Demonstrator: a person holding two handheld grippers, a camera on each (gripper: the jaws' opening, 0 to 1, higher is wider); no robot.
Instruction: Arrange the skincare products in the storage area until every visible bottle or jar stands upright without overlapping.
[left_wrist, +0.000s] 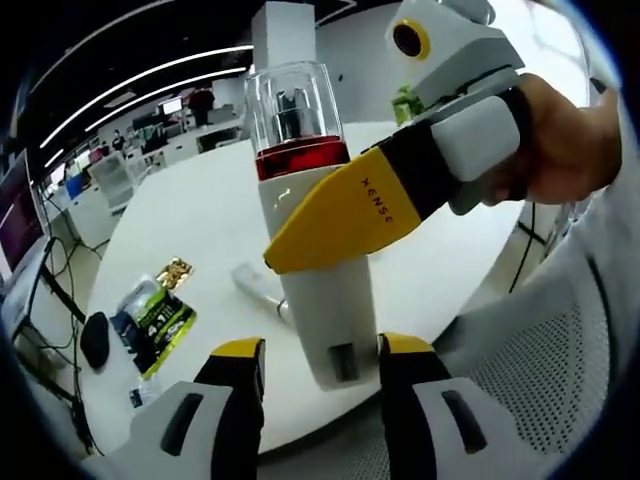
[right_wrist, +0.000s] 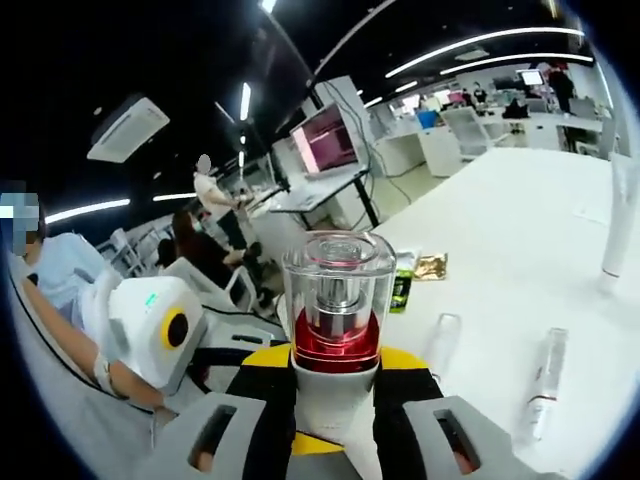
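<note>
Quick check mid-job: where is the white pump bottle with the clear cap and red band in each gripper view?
Left gripper view: pump bottle at centre, upright, with the right hand-held gripper across it.
Right gripper view: bottom centre, between that hand-held gripper's own jaws.
Shared landmark: the white table.

the left gripper view looks from low and close, across the white table (left_wrist: 200, 210), at the bottle (left_wrist: 315, 250). the right gripper view faces it from 6 o'clock, closer still. both share the bottle and table (right_wrist: 500, 230).
</note>
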